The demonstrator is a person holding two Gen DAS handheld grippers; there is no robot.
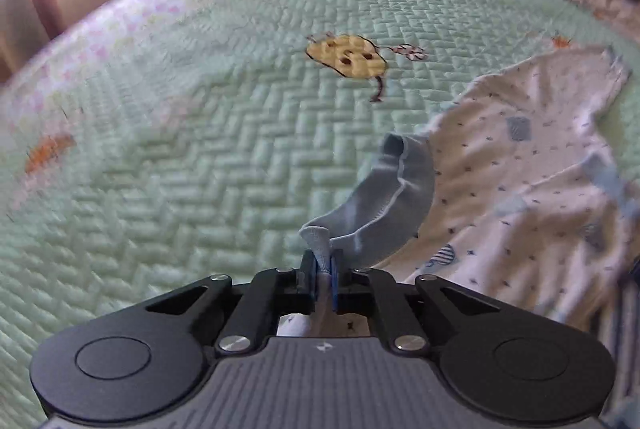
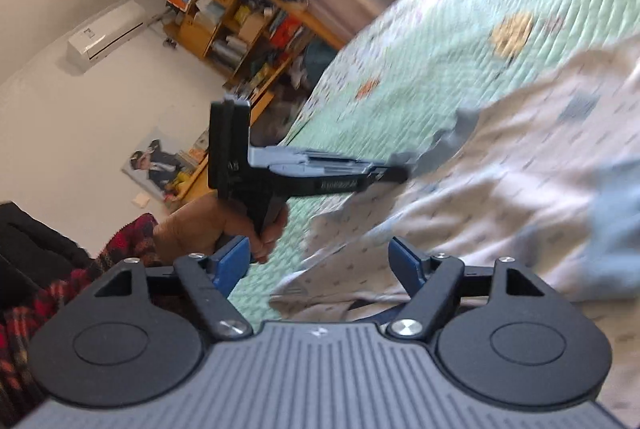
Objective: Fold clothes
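baby garment (image 1: 520, 165) cuff pinched in left tool (image 1: 322, 279); right tool (image 2: 320, 261) spread open, its marking perhaps illegible.

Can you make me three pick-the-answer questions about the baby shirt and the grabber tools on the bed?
1. Where is the white garment lying?
A. on the green quilt
B. on the floor
C. on a shelf

2. What colour is the collar pinched by the left tool?
A. red
B. light blue
C. black

3. How is the right tool set?
A. shut on a sock
B. shut on the quilt
C. open, holding nothing

Answers: 1 A, the left wrist view shows the garment spread on the quilt. 2 B, the band between the left tool's fingers is light blue. 3 C, the right wrist view shows its blue pads wide apart with nothing gripped.
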